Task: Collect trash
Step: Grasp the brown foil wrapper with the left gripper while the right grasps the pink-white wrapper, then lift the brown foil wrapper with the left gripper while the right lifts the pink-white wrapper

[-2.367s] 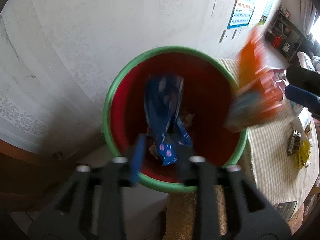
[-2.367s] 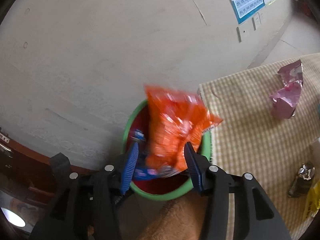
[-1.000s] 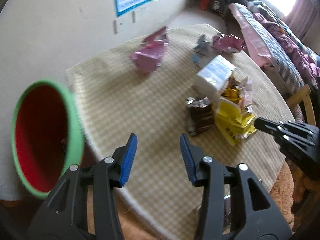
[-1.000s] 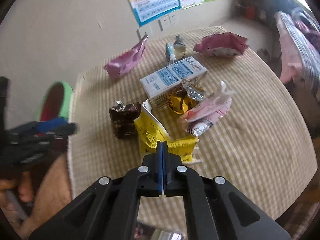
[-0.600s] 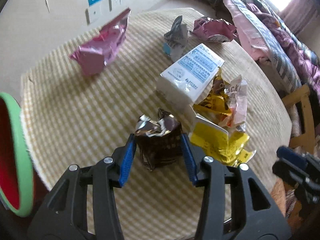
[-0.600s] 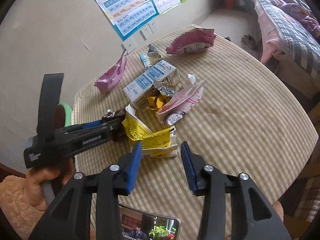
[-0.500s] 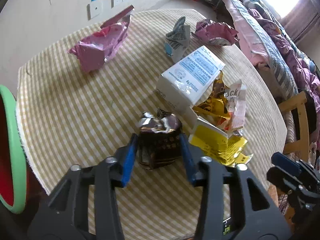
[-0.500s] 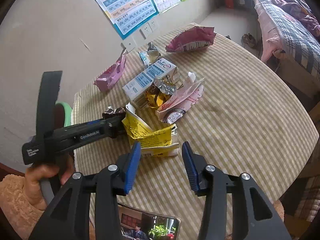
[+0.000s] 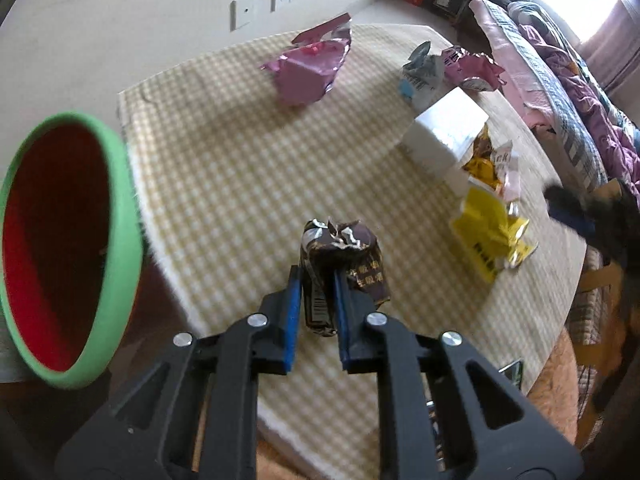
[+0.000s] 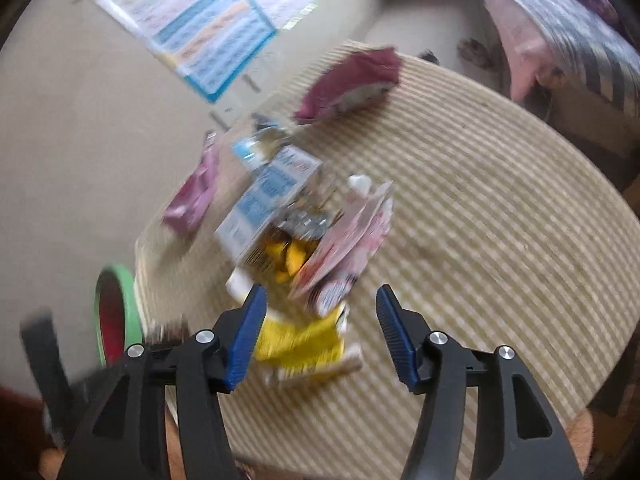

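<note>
My left gripper [image 9: 316, 292] is closing, and its blue pads pinch a crumpled brown wrapper [image 9: 344, 256] above the checked tablecloth [image 9: 224, 184]. The red bin with a green rim [image 9: 124, 216] stands just off the table's left edge. In the blurred right wrist view my right gripper [image 10: 320, 320] hangs over the pile with its jaws opening. A yellow wrapper [image 10: 300, 340] shows in the gap between them, untouched by the pads. Behind it lie a pink-white wrapper [image 10: 352, 236] and a white and blue carton [image 10: 272, 196].
A pink foil bag [image 9: 308, 68], a small blue-white wrapper [image 9: 420, 76] and a magenta bag [image 10: 356, 80] lie toward the far side of the round table. A bed [image 9: 560, 64] stands to the right. A mirror or phone lies at the table's near edge [image 9: 512, 372].
The left jaws came down around the brown wrapper and squeezed it narrow. The right jaws went from shut to wide apart, and that gripper rolled and closed in on the yellow wrapper.
</note>
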{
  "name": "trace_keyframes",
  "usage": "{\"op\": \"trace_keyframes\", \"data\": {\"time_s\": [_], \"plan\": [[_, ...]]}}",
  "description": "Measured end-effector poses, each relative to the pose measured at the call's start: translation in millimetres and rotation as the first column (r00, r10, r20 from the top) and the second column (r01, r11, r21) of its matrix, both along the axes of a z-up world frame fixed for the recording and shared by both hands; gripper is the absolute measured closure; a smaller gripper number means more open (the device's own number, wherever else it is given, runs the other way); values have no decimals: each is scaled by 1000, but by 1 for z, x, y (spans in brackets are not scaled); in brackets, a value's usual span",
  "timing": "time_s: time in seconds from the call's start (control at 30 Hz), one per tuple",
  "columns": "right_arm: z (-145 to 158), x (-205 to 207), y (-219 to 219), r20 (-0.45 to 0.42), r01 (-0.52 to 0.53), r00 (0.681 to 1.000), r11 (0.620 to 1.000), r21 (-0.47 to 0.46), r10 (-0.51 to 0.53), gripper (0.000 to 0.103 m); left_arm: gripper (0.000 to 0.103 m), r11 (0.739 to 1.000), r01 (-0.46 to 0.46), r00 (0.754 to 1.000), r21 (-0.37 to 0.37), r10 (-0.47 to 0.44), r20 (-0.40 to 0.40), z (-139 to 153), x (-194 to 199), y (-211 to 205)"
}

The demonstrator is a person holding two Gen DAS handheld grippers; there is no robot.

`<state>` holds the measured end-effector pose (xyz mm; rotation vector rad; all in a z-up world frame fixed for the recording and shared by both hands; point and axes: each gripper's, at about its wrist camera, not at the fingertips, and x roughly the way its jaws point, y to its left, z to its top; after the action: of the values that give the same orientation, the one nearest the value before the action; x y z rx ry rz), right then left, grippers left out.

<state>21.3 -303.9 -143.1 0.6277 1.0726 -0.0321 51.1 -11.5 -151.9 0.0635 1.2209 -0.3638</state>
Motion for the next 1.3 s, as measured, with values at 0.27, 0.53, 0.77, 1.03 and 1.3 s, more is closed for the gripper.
{"op": "trace_keyframes", "data": {"time_s": [0.27, 0.53, 0.77, 1.03, 1.3], "plan": [[-31, 25, -5, -76, 86, 994, 990, 109, -78, 59, 68, 1000, -3, 1000, -1, 3, -13, -11, -10, 1], [-7, 0, -6, 3, 67, 998, 997, 43, -67, 84, 53, 1000, 11, 1000, -18, -11, -13, -18, -13, -8], [9, -17, 4, 45, 23, 999, 997, -76, -19, 84, 56, 1000, 15, 1000, 12, -15, -8, -27, -9, -14], [37, -31, 23, 109, -10, 994, 993, -117, 23, 85, 57, 1000, -30, 996, -8, 31, 83, 5, -6, -4], [27, -25, 31, 60, -52, 996, 986, -158, 62, 79, 57, 998, -53, 984, -39, 58, 170, 44, -5, 5]]}}
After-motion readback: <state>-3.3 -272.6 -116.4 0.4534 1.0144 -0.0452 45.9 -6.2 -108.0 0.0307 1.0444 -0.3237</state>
